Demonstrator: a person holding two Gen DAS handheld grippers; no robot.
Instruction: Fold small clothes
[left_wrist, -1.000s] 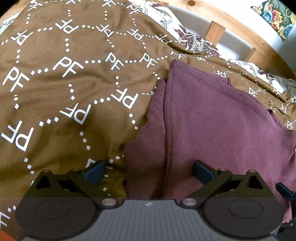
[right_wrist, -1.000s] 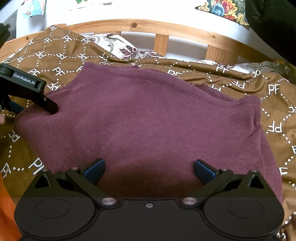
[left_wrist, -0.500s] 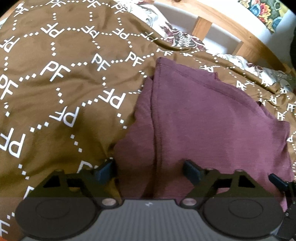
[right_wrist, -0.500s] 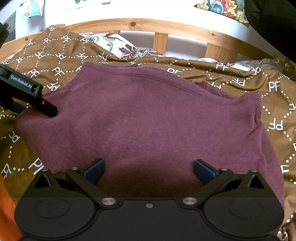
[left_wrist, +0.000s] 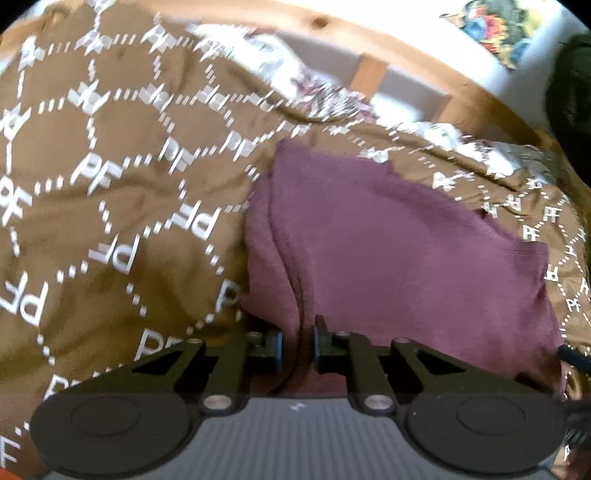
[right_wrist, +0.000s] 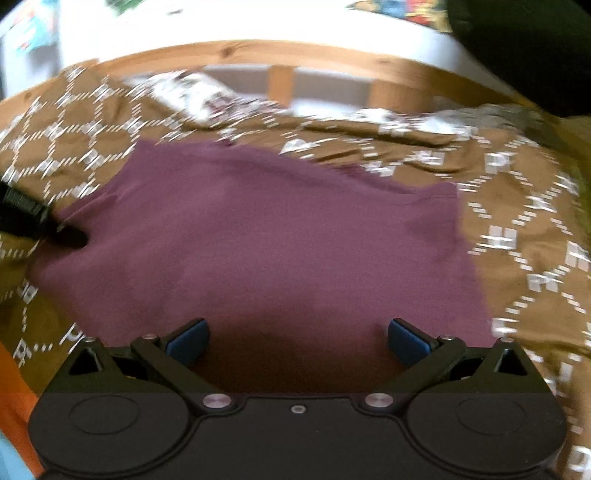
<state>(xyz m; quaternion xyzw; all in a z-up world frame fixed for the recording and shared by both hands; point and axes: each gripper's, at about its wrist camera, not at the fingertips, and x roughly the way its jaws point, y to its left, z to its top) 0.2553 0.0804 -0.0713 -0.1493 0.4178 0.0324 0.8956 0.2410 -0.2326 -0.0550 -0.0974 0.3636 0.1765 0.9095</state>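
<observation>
— Maroon cloth, is that the garment (left_wrist: 406, 251)? Where does it lie?

— Yes, a maroon garment spread on the brown bedspread (left_wrist: 110, 229) with its white lettering, on the bed, reaching toward the far edge where the wooden bed rail (right_wrist: 229, 55) runs.

— And the left gripper (left_wrist: 297, 349)?

— Its fingers have just been closing, and they now pinch a bunched fold at the garment's near left edge; cloth fills the narrow gap between them.

— Does the other view show that too?

— Partly. The left gripper enters there from the left, its tip on the garment's left side, though blur hides the pinch itself.

— The right gripper (right_wrist: 297, 341)?

— Its fingers stand wide apart, blue pads (right_wrist: 186, 341) showing, over the garment's near edge. Nothing is between them but the cloth lying below, and I cannot tell whether the tips touch it.

— Anything else?

— A floral-printed pillow or sheet (right_wrist: 192, 92) lies beyond the bedspread, by the rail.
</observation>
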